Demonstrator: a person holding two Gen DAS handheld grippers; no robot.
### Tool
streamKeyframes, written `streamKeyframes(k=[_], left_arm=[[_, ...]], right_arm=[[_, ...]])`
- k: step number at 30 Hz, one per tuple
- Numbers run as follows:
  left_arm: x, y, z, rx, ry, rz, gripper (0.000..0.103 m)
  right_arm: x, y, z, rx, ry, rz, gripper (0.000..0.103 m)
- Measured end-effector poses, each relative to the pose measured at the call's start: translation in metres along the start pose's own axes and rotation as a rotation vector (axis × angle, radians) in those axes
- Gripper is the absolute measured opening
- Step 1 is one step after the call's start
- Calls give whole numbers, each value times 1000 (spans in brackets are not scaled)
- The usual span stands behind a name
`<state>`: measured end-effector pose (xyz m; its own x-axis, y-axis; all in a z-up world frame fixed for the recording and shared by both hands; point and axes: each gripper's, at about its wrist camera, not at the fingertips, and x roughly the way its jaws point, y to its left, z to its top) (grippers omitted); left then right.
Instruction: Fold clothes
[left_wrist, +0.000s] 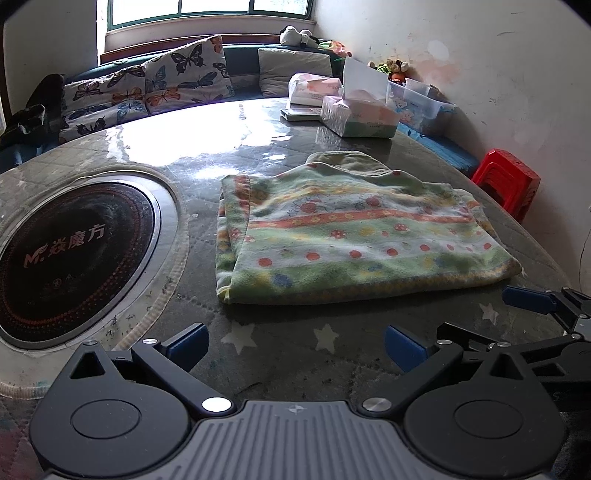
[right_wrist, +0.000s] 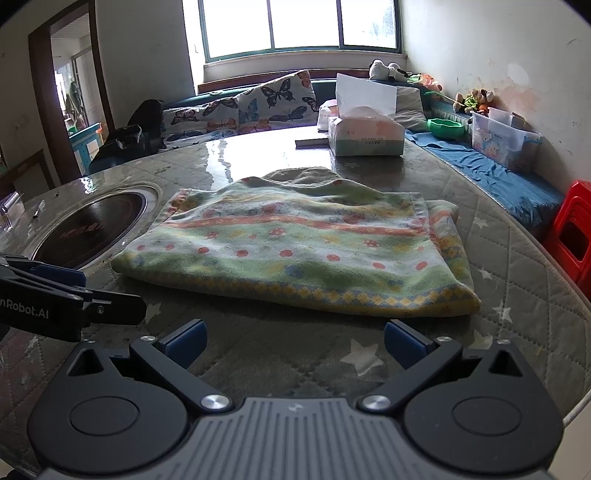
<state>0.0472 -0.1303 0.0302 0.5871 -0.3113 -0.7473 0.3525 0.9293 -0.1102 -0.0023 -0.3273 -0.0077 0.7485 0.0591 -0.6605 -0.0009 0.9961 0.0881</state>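
A tissue box (right_wrist: 365, 134) stands beyond a round cooktop (left_wrist: 74, 254); red stool (left_wrist: 508, 181) beside the table (right_wrist: 517, 266).

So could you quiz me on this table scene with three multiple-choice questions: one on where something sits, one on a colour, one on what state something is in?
1. Where is the round burner relative to the towel, in the left wrist view?
A. left of it
B. on top of it
C. right of it

2. What colour is the stool?
A. blue
B. red
C. white

3. How is the left gripper?
A. shut on the towel
B. open, holding nothing
C. shut, empty

Answers: 1 A, the burner is set in the table beside the towel's left edge. 2 B, it is bright red by the wall. 3 B, its fingers stand wide apart, short of the towel.
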Motion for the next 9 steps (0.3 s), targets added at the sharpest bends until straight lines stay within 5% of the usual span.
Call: streamKeyframes(k=[9], left_arm=[[-3,1,-2,-1,-12,12,103]], right_arm=[[-2,2,-2,4,-4,2,103]])
